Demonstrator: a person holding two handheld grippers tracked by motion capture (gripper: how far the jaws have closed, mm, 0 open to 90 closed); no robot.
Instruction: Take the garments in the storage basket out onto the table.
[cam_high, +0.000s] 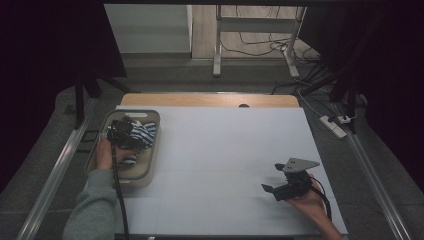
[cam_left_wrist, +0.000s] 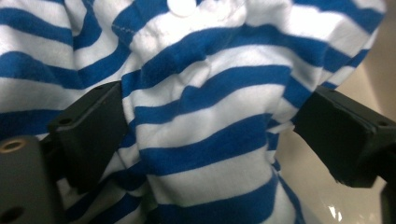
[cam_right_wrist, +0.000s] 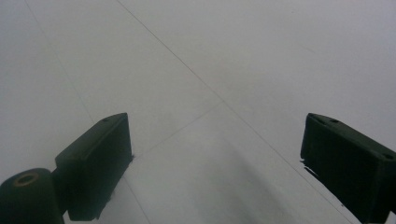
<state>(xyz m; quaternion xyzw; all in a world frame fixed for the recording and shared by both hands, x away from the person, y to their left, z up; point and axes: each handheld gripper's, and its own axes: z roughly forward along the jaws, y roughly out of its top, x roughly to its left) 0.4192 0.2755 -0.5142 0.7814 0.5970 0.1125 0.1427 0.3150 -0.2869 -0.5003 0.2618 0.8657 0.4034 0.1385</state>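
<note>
At the far left, the left gripper (cam_left_wrist: 210, 140) spreads its jaws around the striped garment (cam_left_wrist: 205, 93), still ungrasped in the tray (cam_high: 150, 172), while the right gripper (cam_high: 280, 182) rests open and empty at the near right.

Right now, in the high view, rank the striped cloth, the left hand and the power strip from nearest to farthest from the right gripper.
From the right gripper:
1. Power strip, on the floor beyond the table's right edge.
2. Striped cloth, in the tray at far left.
3. Left hand, at the tray's outer side.

Tray (cam_high: 150, 172): sitting at the table's (cam_high: 225, 150) left edge.
Cloth (cam_high: 142, 135): lying in the tray.
Left gripper (cam_high: 120, 131): reaching into the tray.
Right gripper (cam_high: 274, 179): resting far right of the tray.
</note>
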